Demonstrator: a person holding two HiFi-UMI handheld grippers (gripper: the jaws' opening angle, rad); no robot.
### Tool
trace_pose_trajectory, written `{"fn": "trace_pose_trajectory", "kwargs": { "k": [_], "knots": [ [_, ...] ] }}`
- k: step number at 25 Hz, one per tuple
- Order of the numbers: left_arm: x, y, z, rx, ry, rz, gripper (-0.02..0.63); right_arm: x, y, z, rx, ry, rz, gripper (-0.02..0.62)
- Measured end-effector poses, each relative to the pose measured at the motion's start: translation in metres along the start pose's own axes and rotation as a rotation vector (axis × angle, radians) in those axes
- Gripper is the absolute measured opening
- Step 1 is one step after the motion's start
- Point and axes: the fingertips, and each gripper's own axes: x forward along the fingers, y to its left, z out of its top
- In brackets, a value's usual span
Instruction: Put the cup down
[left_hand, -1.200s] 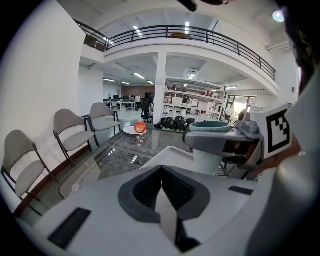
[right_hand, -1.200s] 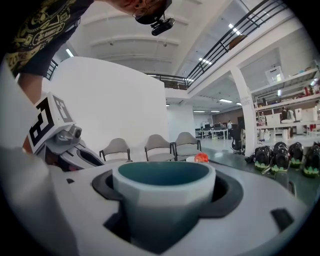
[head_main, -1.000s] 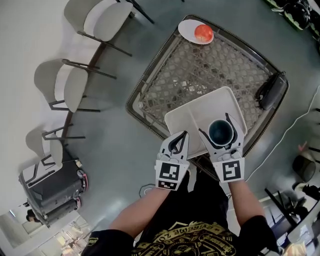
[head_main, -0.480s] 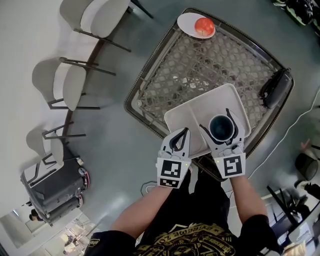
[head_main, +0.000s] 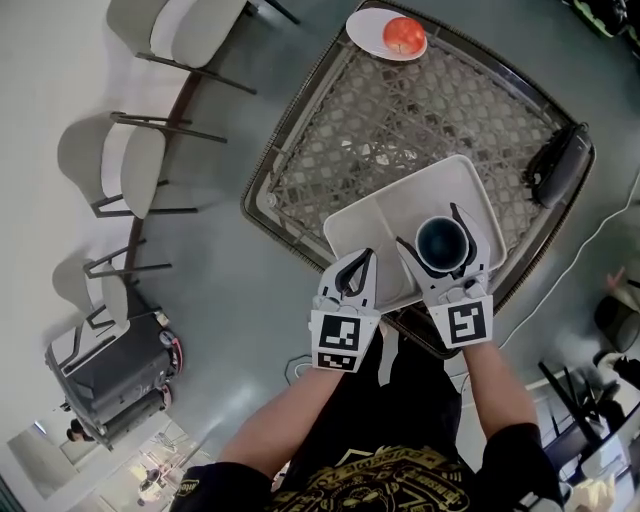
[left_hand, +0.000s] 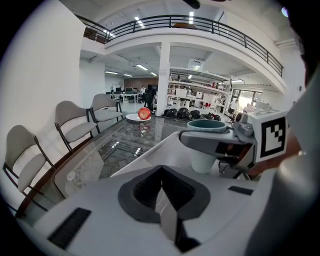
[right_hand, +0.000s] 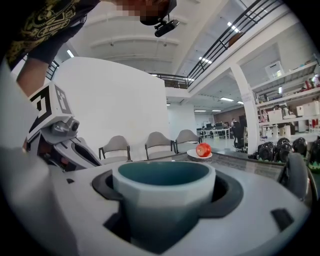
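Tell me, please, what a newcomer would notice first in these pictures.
First comes the cup, teal inside, held in the jaws of the right gripper over a white tray at the near edge of the glass table. Next is the red apple on a plate at the table's far corner. The left gripper, jaws together and empty, is beside the cup.

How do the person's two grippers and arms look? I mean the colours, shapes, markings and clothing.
The left gripper and the right gripper have light grey, tapering shells with black lining inside the jaws. Each carries a white cube with a black square marker: the left cube and the right cube. The person wears a black shirt with short sleeves and gold print.
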Motion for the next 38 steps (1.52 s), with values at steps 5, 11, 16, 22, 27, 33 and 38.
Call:
{"fn": "trace_pose_trajectory", "kwargs": {
  "k": [5, 11, 16, 22, 27, 33, 38],
  "knots": [
    [0.001, -0.003, -0.004, 0.006, 0.01, -0.004, 0.009, -0.001, 0.001, -0.001, 0.007, -0.021, 0.015, 0.39],
    [0.001, -0.007, -0.008, 0.015, 0.013, -0.015, 0.009, -0.008, 0.004, -0.004, 0.001, -0.02, 0.02, 0.4],
    [0.003, -0.012, -0.009, 0.018, 0.012, -0.022, 0.009, -0.012, 0.003, -0.008, 0.011, -0.021, 0.021, 0.42],
    [0.001, -0.018, -0.007, 0.025, 0.004, -0.039, 0.009, -0.018, 0.005, -0.01, -0.025, -0.018, 0.026, 0.442],
    [-0.002, -0.023, -0.004, 0.034, -0.004, -0.053, 0.009, -0.023, 0.009, -0.02, -0.093, 0.042, 0.06, 0.465],
    [-0.009, -0.026, 0.002, 0.044, -0.021, -0.065, 0.009, -0.035, 0.01, -0.036, -0.156, 0.135, 0.066, 0.466],
    [-0.016, -0.034, 0.007, 0.058, -0.039, -0.08, 0.009, -0.05, 0.007, -0.042, -0.161, 0.164, 0.04, 0.466]
  ]
}}
